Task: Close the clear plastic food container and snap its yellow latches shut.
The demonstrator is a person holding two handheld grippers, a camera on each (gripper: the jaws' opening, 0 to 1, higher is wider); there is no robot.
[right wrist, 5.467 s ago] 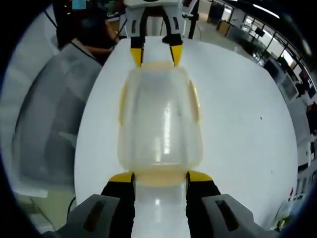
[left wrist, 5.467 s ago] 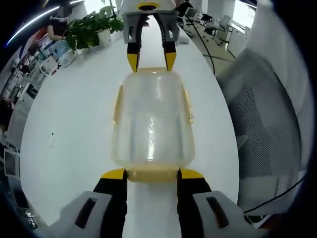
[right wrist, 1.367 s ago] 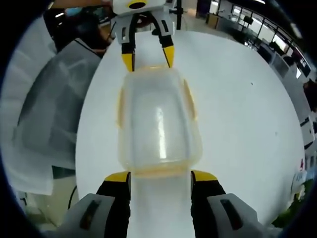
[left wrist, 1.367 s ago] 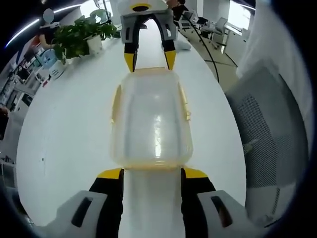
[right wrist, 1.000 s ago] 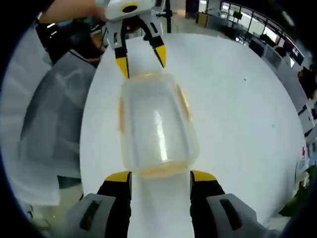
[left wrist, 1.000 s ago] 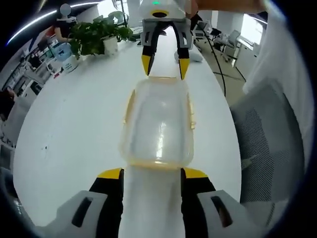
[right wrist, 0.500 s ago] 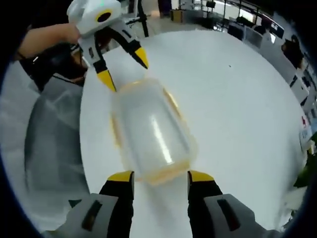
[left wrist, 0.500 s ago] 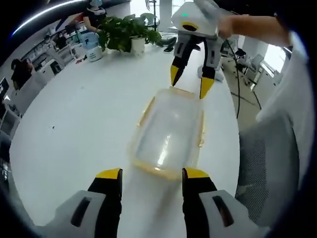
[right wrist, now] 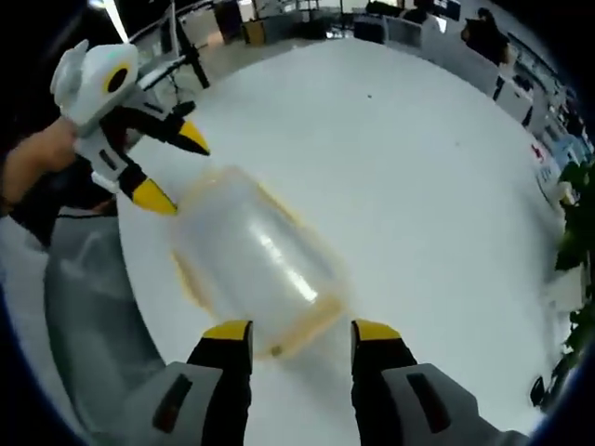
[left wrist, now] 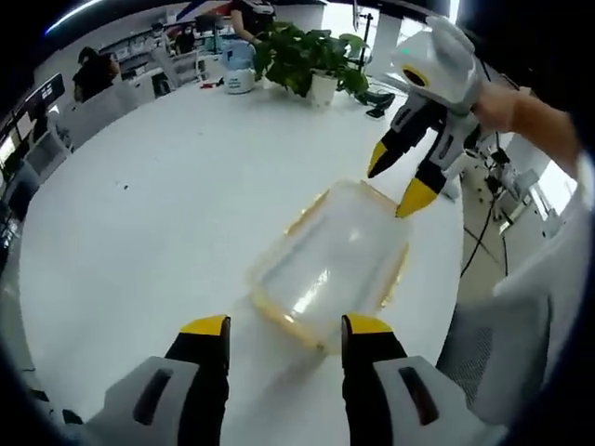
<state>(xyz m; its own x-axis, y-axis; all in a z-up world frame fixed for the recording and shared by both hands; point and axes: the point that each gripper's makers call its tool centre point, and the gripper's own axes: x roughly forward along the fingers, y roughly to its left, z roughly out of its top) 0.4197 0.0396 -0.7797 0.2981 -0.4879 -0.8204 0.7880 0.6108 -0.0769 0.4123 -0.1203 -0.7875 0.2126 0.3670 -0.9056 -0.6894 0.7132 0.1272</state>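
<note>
Between your left gripper's (left wrist: 276,327) spread jaws lies the near end of the clear container (left wrist: 330,262), untouched, lid down on the white table (left wrist: 158,204). Your right gripper (right wrist: 293,333) is likewise parted, gripping nothing, poised at the container's (right wrist: 251,260) opposite end. Yellow latches (left wrist: 279,316) line its rim. The table edge (left wrist: 453,279) runs close beside it; open tabletop stretches toward the potted plant (left wrist: 311,58).

container (left wrist: 330,265): closed, on white table (left wrist: 139,223)
left tongs (left wrist: 284,333): open, near end
right tongs (left wrist: 403,177): open, far end
</note>
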